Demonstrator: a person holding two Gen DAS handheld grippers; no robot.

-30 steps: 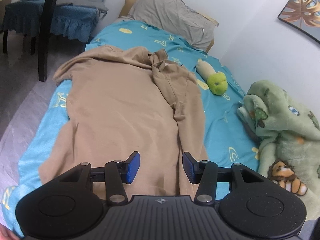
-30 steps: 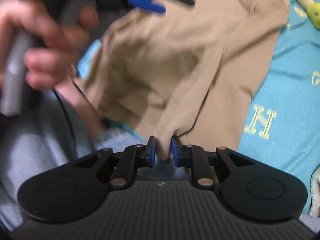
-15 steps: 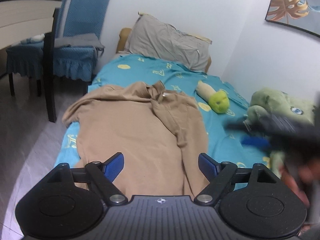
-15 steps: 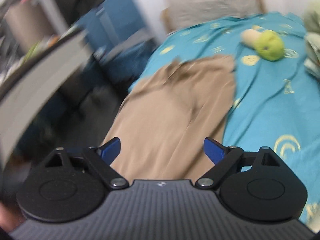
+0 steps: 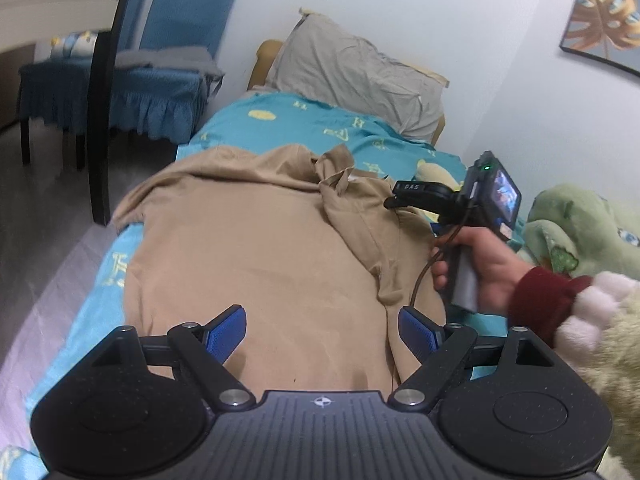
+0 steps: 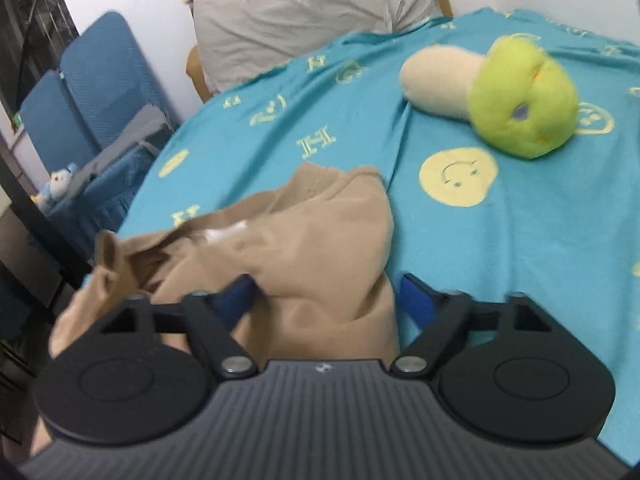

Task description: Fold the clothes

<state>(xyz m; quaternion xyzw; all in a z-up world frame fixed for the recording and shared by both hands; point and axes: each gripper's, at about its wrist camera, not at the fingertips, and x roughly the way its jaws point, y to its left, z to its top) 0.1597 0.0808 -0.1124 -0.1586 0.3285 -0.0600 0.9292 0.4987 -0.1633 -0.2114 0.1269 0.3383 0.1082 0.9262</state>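
Closing my right gripper (image 6: 326, 294) around the bunched collar of the tan shirt (image 6: 320, 248) at lower centre, I risk pinching the bedsheet (image 6: 500, 248) too, while my left gripper (image 5: 322, 330) hangs open, holding nothing.

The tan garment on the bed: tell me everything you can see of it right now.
The tan garment is a soft, matte, knit-looking top lying mostly flat on the blue bedsheet, its left edge drooping off the bed. One side is folded over the body, with a rumpled collar and a white label at the far end. The right gripper is closing around that bunched shoulder. The left gripper hangs open above the near hem.
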